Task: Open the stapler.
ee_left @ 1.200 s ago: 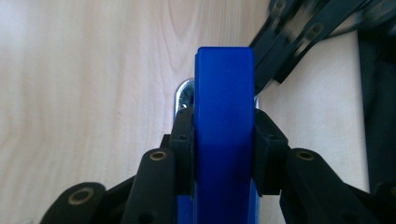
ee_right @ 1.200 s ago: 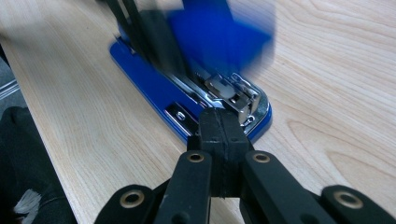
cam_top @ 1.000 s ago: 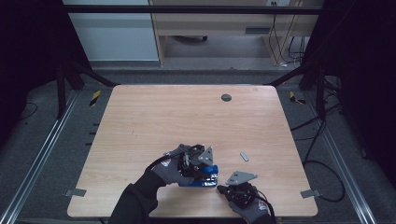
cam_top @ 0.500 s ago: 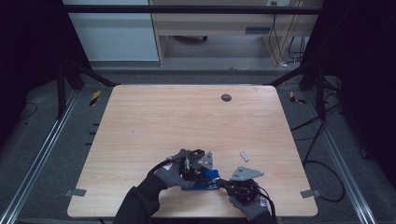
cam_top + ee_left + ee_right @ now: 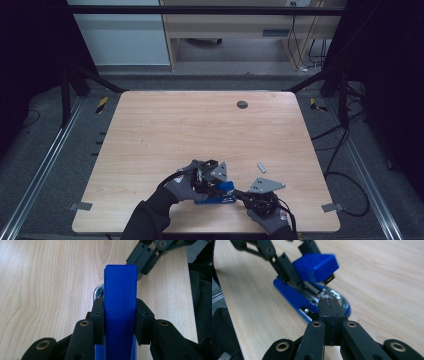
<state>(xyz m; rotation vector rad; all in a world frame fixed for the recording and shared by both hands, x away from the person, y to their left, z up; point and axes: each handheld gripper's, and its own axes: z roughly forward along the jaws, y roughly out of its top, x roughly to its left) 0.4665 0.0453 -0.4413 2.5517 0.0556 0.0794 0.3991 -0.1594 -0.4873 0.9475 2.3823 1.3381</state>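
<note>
Blue stapler [image 5: 216, 192] clamped in your left gripper [image 5: 212, 181] near the front edge of the wooden counter [image 5: 200, 130].
Your left jaws press on both sides of the stapler's raised top arm, its base resting on the counter. Your right gripper [image 5: 331, 305] has its jaws pressed together with nothing between them, tips right at the stapler's metal front end. A small grey piece [image 5: 261, 167] lies on the counter just beyond your right hand [image 5: 267, 216].
</note>
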